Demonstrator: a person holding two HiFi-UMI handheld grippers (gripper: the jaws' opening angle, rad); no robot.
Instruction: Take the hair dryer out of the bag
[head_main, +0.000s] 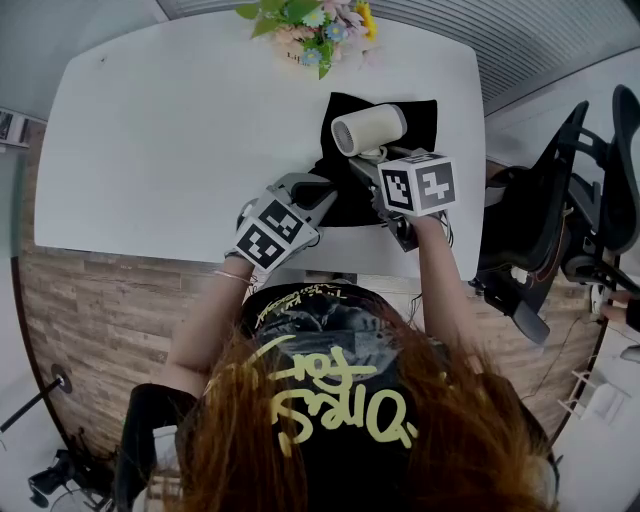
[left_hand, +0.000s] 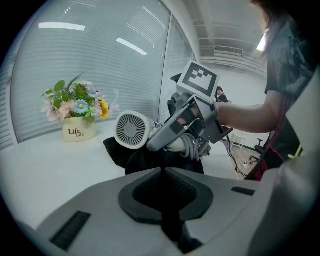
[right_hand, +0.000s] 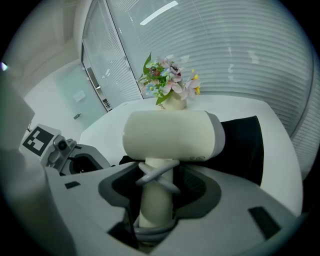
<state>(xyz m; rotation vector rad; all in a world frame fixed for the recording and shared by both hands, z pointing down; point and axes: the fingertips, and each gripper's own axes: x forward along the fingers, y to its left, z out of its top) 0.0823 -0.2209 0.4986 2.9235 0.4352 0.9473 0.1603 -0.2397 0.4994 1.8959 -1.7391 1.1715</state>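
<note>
A cream hair dryer (head_main: 368, 130) is lifted just above the black bag (head_main: 418, 112), which lies on the white table (head_main: 180, 140). My right gripper (head_main: 368, 160) is shut on its handle (right_hand: 156, 192), and the grey cord is wrapped around that handle. The round body (right_hand: 170, 135) sticks out past the jaws, and its rear grille (left_hand: 131, 130) faces the left gripper view. My left gripper (head_main: 322, 192) is shut on a fold of the bag (left_hand: 150, 161) at its near edge, just left of the right gripper (left_hand: 172, 131).
A flower pot (head_main: 312, 32) stands at the table's far edge behind the bag. Black office chairs (head_main: 585, 190) are on the floor to the right. The table's near edge runs just under my hands.
</note>
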